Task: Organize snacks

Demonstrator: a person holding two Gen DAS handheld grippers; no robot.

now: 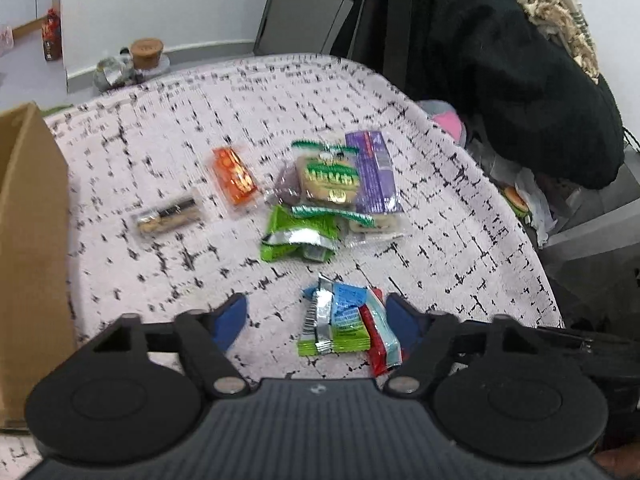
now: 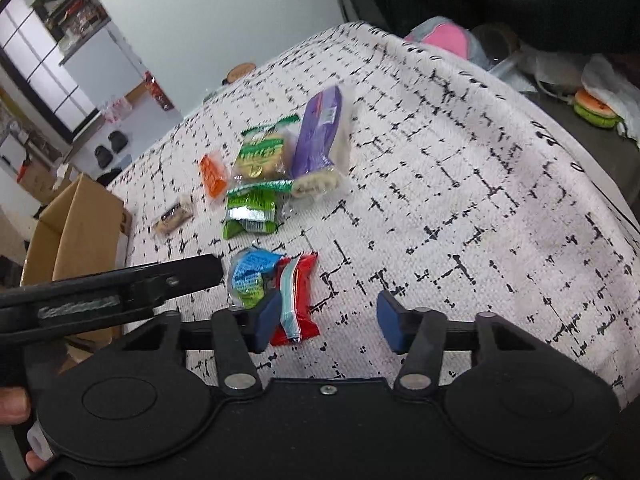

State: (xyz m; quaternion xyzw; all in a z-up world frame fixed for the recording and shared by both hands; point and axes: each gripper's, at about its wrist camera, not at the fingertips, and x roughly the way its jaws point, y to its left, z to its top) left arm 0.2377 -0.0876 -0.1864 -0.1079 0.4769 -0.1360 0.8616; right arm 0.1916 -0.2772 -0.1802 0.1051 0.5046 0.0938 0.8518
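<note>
Blue pads tip both grippers, and both sets of fingers stand wide with nothing between them. The left gripper (image 1: 316, 318) hovers low over the near part of the tabletop (image 1: 460, 248), which wears a white cloth crossed with broken black lines. Between its fingers, though not touched by them as far as the view shows, lies a small heap of packets (image 1: 344, 322): a blue and green one, a silver one and a red one at the right. The right gripper (image 2: 328, 320) hangs just right of the same heap (image 2: 276, 284), its left finger in front of the red packet's (image 2: 298, 300) near edge; whether they touch I cannot tell.

Farther on sits a crumpled green packet (image 1: 298, 236). Beyond it lie a green-labelled cracker pack (image 1: 328, 178) and a purple pack (image 1: 374, 172), side by side and overlapping clear wrappers. To the left of these are an orange packet (image 1: 234, 176) and, nearer and farther left, a clear pack of dark and light biscuits (image 1: 168, 216).

A cardboard box (image 1: 28, 248) stands at the left edge. At the far left corner is a jar with a cork lid (image 1: 146, 54). Dark clothing (image 1: 520, 68) hangs at the far right.
</note>
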